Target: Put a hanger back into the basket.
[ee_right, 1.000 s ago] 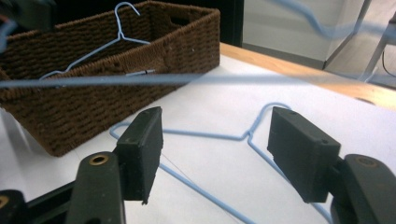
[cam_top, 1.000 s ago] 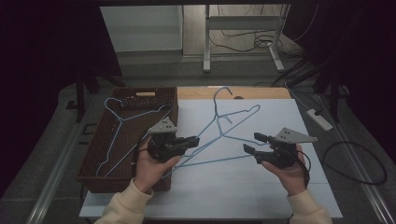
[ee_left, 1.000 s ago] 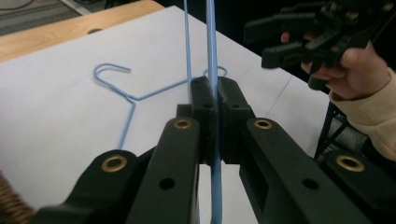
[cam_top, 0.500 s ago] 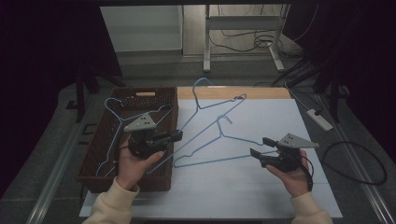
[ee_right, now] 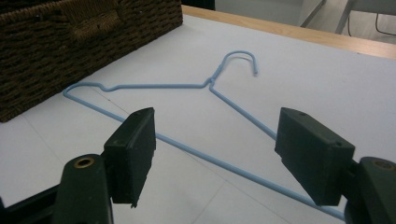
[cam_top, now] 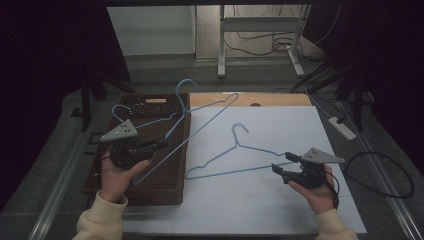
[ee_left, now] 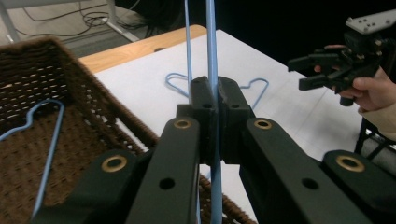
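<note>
Held hanger point(cam_top: 200, 122): blue wire, clamped in left tool point(cam_top: 150, 146), jaws closed tight on the wire (left gripper view: wire pinched between pads point(ee_left: 212, 107)). Raised at a slant, hook end over the far right corner of the basket point(cam_top: 172, 185), lower end near the hand above the basket's right wall. Not yet laid inside. Second hanger point(cam_top: 237, 157): same blue wire, flat on the white sheet point(cam_top: 280, 210) mid-desk, hook toward the far edge, one arm end just beside right tool point(cam_top: 280, 166). Right tool: jaws wide apart, having just been opening, the wire running on the sheet between them but pads not pressing (right gripper view point(ee_right: 210, 158)); nothing gripped. Third hanger point(cam_top: 145, 120) already in the basket, far part. Judged progress: one in, one on its way over, one left on the desk; roughly mid-task.

Desk point(cam_top: 260, 100): wooden top, bare strip along far edge, white sheet over most of it; woven brown basket at left edge. Room dim: grey floor, metal desk legs point(cam_top: 222, 40) beyond, cables, power strip point(cam_top: 342, 127) off right edge.
</note>
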`<move>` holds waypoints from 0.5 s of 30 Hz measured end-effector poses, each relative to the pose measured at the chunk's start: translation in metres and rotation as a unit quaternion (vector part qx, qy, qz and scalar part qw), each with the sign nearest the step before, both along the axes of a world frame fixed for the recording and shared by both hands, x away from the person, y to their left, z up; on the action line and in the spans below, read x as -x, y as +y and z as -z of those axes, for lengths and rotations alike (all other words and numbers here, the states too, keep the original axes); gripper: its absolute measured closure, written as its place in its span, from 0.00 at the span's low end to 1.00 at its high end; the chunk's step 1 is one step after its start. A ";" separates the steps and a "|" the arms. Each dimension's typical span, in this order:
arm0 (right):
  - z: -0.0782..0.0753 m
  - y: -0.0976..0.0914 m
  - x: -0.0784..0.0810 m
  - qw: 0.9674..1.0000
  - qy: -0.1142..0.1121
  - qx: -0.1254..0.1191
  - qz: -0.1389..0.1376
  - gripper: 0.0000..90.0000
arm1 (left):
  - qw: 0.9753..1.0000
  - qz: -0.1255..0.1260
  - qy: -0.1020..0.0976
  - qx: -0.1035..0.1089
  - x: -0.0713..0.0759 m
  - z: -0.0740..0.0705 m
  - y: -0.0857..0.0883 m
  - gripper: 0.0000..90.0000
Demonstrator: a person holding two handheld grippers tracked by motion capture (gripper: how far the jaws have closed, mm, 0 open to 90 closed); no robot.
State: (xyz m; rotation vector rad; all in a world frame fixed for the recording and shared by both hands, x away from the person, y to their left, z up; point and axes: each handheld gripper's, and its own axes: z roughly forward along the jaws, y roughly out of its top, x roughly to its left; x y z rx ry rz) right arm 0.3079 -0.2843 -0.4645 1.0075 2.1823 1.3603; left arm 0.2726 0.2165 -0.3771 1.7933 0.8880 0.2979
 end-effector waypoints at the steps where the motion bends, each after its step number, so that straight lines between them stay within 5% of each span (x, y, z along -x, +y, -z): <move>1: 0.001 -0.001 0.000 1.000 0.001 0.000 0.001 0.33 | 1.000 -0.003 -0.001 0.002 0.000 0.000 0.003 0.96; 15: 0.007 -0.004 -0.001 1.000 0.012 0.009 0.001 0.33 | 0.998 -0.063 0.006 -0.011 -0.005 0.008 0.052 0.96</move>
